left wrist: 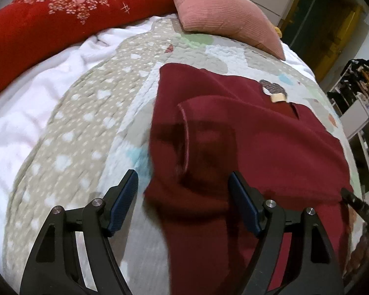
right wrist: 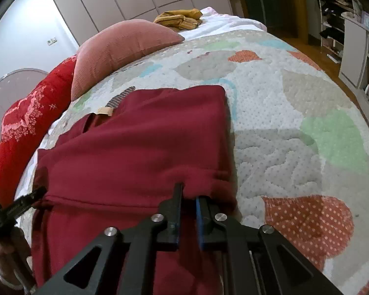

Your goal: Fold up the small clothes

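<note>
A dark red garment (left wrist: pixel 253 132) lies spread on the patterned quilt (left wrist: pixel 91 113), with a sleeve folded over its body and a tan neck label (left wrist: pixel 278 97) at the far end. My left gripper (left wrist: pixel 183 184) is open, its jaws wide apart above the garment's near left edge, holding nothing. In the right wrist view the same garment (right wrist: pixel 145 135) fills the lower left. My right gripper (right wrist: pixel 189 194) is shut on a fold of the garment's near right edge. The left gripper's tip (right wrist: pixel 29 199) shows at the garment's left side.
A pink ribbed pillow (left wrist: pixel 223 12) and a red star-printed duvet (left wrist: pixel 61 14) lie at the head of the bed. A mustard garment (right wrist: pixel 179 18) sits on the far white sheet. Shelving (right wrist: pixel 351 24) stands at the right beyond the bed edge. Open quilt (right wrist: pixel 295 123) lies right of the garment.
</note>
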Demonstrator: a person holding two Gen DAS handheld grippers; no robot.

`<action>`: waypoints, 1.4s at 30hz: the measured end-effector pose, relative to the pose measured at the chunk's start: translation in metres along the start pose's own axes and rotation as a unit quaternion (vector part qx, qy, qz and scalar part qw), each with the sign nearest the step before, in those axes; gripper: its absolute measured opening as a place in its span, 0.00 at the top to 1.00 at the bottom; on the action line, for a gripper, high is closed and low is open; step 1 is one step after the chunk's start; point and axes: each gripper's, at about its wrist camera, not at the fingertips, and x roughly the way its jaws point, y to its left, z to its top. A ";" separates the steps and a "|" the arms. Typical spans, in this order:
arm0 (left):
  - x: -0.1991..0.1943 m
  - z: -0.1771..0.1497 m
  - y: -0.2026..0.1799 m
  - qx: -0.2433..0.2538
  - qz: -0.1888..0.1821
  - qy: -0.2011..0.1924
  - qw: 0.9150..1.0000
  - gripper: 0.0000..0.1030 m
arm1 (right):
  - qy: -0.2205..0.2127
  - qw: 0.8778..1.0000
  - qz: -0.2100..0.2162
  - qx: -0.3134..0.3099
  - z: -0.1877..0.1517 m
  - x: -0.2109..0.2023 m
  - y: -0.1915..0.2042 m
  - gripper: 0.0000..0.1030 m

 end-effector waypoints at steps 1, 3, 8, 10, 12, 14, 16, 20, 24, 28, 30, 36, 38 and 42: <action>-0.008 -0.006 0.002 0.006 0.001 0.003 1.000 0.25 | 0.004 1.000 0.010 0.010 -0.001 -0.004 -0.002 0.89; -0.023 -0.020 0.007 0.017 -0.001 0.008 1.000 0.25 | 0.007 0.999 0.023 0.022 -0.007 -0.023 -0.007 0.70; -0.048 -0.059 0.021 0.011 -0.012 0.022 1.000 0.25 | -0.006 1.000 -0.009 -0.016 -0.040 -0.061 -0.012 0.55; -0.048 -0.064 0.017 0.009 -0.017 0.029 0.999 0.25 | 0.003 1.000 -0.019 -0.016 -0.047 -0.059 -0.016 0.55; -0.048 -0.065 0.010 0.007 -0.017 0.029 0.999 0.25 | 0.013 1.000 -0.007 -0.005 -0.049 -0.050 -0.018 0.55; -0.047 -0.065 0.005 0.009 -0.016 0.025 1.000 0.25 | 0.009 1.000 -0.001 -0.009 -0.047 -0.041 -0.015 0.55; -0.041 -0.066 0.000 0.013 -0.006 0.029 0.999 0.25 | 0.001 1.000 -0.018 -0.018 -0.042 -0.029 -0.012 0.55; -0.037 -0.075 -0.006 0.044 0.014 0.014 0.999 0.25 | -0.009 0.999 -0.021 -0.037 -0.039 -0.022 -0.007 0.91; -0.035 -0.080 -0.003 0.055 0.016 0.002 0.998 0.24 | -0.030 0.991 -0.099 -0.085 -0.039 -0.029 -0.005 0.95; -0.042 -0.085 -0.002 0.051 0.019 0.010 0.998 0.24 | -0.019 0.992 -0.099 -0.070 -0.039 -0.020 -0.011 0.95; -0.049 -0.093 -0.001 0.056 0.015 0.018 0.998 0.24 | -0.018 0.996 -0.073 -0.058 -0.040 -0.028 -0.014 0.95; -0.079 -0.126 0.010 0.058 -0.012 0.038 0.998 0.24 | 0.007 1.000 0.001 -0.014 -0.075 -0.086 -0.038 0.65; -0.087 -0.138 0.011 0.057 -0.020 0.043 0.997 0.24 | 0.014 1.000 0.022 -0.011 -0.101 -0.109 -0.046 0.61; -0.109 -0.169 0.015 0.059 -0.033 0.057 0.996 0.24 | 0.035 0.998 0.046 -0.017 -0.147 -0.137 -0.051 0.60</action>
